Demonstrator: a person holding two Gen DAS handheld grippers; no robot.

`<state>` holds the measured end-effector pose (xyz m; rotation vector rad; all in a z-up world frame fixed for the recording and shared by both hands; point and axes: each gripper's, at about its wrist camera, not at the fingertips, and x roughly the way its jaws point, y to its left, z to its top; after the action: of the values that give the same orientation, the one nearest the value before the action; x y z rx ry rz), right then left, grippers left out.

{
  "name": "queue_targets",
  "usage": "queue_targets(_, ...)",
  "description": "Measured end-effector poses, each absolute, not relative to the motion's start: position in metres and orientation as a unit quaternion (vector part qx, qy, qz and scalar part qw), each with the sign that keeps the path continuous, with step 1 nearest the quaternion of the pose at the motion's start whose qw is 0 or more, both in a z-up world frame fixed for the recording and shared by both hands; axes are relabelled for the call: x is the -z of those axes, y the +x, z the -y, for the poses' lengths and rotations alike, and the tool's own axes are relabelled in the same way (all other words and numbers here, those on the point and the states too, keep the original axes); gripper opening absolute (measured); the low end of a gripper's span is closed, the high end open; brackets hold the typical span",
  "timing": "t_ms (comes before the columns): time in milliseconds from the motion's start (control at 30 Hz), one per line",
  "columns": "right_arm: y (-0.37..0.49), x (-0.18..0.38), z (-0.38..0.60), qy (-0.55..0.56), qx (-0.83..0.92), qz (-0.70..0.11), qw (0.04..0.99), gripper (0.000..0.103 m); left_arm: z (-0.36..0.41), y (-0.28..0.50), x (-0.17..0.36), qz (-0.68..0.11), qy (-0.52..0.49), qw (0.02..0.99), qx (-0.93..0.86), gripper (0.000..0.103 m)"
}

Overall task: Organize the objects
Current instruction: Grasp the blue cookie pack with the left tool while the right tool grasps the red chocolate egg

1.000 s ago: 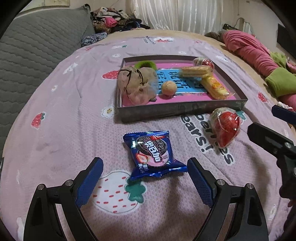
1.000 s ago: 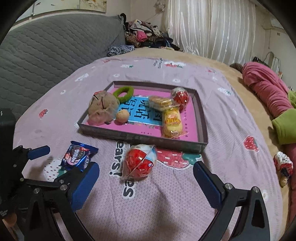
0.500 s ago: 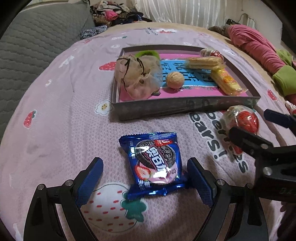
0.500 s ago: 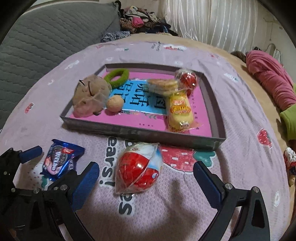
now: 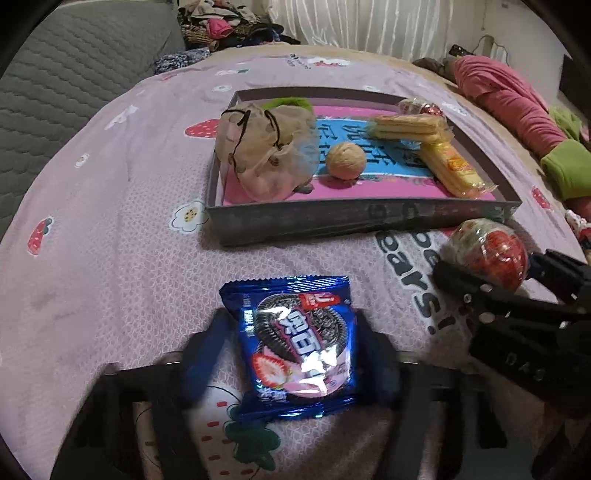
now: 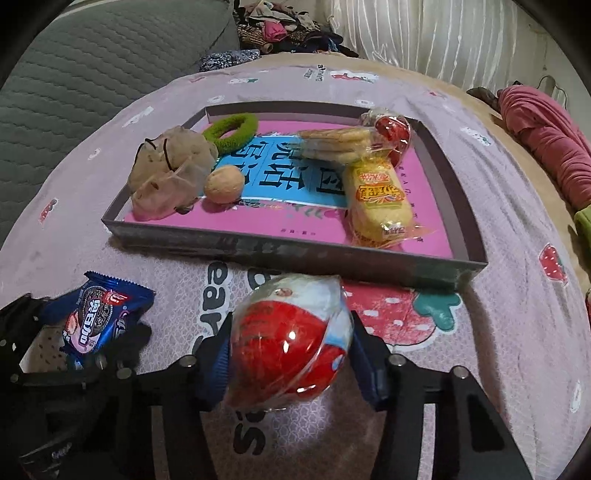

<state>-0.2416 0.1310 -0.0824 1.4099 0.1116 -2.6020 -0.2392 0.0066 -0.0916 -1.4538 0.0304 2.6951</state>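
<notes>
My left gripper [image 5: 291,354] is shut on a blue Oreo cookie packet [image 5: 295,343] lying on the pink bedspread; its blue pads press the packet's two sides. My right gripper [image 6: 291,354] is shut on a red and white wrapped egg-shaped sweet [image 6: 290,343]. The grey shallow box [image 6: 295,254] with a pink and blue floor lies just beyond both. It holds a beige drawstring pouch [image 6: 173,173], a walnut [image 6: 224,183], a green hair ring [image 6: 232,131], two wrapped cakes [image 6: 376,199] and another red sweet [image 6: 391,133]. The egg sweet [image 5: 487,254] also shows in the left wrist view.
A grey quilted sofa back [image 5: 66,81] rises on the left. A clothes pile [image 6: 288,29] lies behind the bed, before white curtains. A pink and green rolled blanket [image 5: 517,107] lies at the right edge.
Both grippers moved forward and down over their objects and closed: the left on the Oreo packet, the right on the egg sweet.
</notes>
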Motion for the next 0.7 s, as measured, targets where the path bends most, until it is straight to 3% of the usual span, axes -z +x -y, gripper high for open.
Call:
queue_targets(100,-0.240,0.082,-0.132,0.471,0.876,-0.031,0.098,0.055,-0.007,-0.240,0.091,-0.004,-0.472,0.045,-0.881,0.058)
queue_targets(133,-0.240,0.081,-0.133,0.469,0.877,-0.027,0.103,0.055,-0.006,-0.239,0.090,0.003,-0.470,0.050,-0.881,0.053)
queue_targets(700,-0.208,-0.003,-0.145,0.403,0.907,-0.026,0.117,0.055,-0.006,-0.220,0.028,0.013,-0.426,0.066,-0.902,0.053)
